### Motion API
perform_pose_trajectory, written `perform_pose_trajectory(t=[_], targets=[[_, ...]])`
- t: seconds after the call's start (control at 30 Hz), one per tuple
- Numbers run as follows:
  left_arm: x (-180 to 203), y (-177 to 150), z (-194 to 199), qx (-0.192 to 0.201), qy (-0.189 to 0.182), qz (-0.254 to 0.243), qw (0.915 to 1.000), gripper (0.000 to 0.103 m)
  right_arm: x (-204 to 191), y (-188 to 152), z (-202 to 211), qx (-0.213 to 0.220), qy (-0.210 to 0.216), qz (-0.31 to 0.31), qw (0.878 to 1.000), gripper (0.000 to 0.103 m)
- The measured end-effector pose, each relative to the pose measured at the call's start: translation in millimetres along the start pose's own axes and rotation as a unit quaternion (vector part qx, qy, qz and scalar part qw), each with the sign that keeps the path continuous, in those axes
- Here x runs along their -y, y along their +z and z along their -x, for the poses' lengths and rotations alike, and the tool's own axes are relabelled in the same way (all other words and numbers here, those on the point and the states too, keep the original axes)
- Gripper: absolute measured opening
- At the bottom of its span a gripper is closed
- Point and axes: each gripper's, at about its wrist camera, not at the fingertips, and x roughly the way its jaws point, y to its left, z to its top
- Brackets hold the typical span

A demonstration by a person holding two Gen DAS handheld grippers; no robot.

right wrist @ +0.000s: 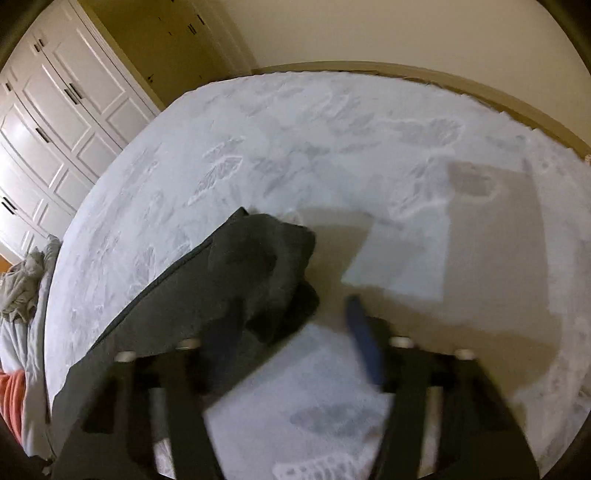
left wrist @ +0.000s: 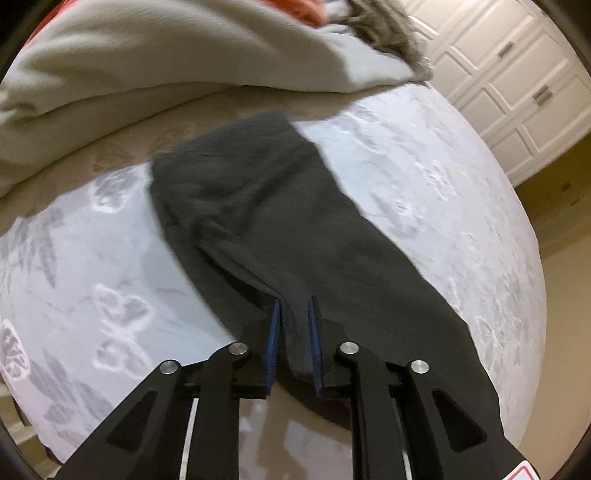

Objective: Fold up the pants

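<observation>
Pants: a dark, matte, soft knit cloth, laid flat as one long band on the bed cover, its long axis running from far left to near right in the left wrist view, the far end broad and square, the near end narrowing at the edge of the bed. The left gripper stands over that near end, aligned with the band; its blue ribbed pads are narrowly apart with a ridge of cloth between them, though whether they press on it cannot be told. In the right wrist view, which is blurred, one end of the pants lies bunched in loose rolls, just far and left of the right gripper; its jaws appear apart, only one blue pad distinct, the bunch beside the left finger and not between the two. Each hand is thus at one end, so any fold across the long axis would likely carry one end toward the other. The cover is pale, quilted, with leaf and butterfly figures. Beyond: a beige blanket, a grey crumpled garment, white panelled wardrobe doors.
</observation>
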Motion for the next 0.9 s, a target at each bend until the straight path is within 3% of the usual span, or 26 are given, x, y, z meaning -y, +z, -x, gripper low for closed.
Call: perform_pose_trajectory(t=[0.07,0.17,0.2,0.27,0.3,0.33,0.37,0.43,0.47,0.53,0.7,0.83,0.9], targets=[[16,-5,-3,0.007,-0.001,-0.023,0.9997,0.018,-10,9,9,0.015,0.026,0.000,1.000,0.007],[29,-12,-16,-0.010,0.002,-0.048,0.9988,0.018,-31,28,66,0.104,0.157,0.017,0.982,0.007],[30,-13,-20,-0.016,0.006,-0.054,0.9984,0.018,-30,30,66,0.110,0.150,0.019,0.982,0.008],[29,-12,-28,-0.030,0.009,-0.053,0.9981,0.018,-19,27,34,0.063,0.085,0.020,0.994,0.013],[26,-10,-30,-0.033,0.004,-0.048,0.9983,0.018,-8,18,5,0.018,0.014,0.014,1.000,0.013],[26,-9,-30,-0.033,0.003,-0.047,0.9984,0.018,1,9,-13,-0.015,-0.031,0.016,0.999,0.013],[25,-8,-29,-0.030,0.003,-0.045,0.9985,0.018,4,5,-14,-0.008,-0.027,0.023,0.999,0.012],[21,-5,-23,-0.024,-0.004,-0.039,0.9989,0.019,3,13,11,0.024,-0.067,0.020,0.997,0.041],[18,-4,-20,-0.021,-0.006,-0.034,0.9992,0.020,5,14,21,0.039,-0.072,0.011,0.997,0.061],[11,0,-16,-0.015,-0.013,-0.024,0.9995,0.021,6,10,41,0.068,-0.048,-0.007,0.997,0.062],[-7,8,-16,-0.021,-0.010,0.003,0.9997,0.021,7,-7,26,-0.003,0.009,-0.039,0.999,0.059],[-17,14,-12,-0.013,-0.002,0.001,0.9999,0.021,-38,-11,45,0.066,-0.015,0.061,0.996,0.059],[-23,17,-16,-0.023,0.008,-0.001,0.9997,0.021,-54,-14,46,0.059,0.000,0.084,0.995,0.059]])
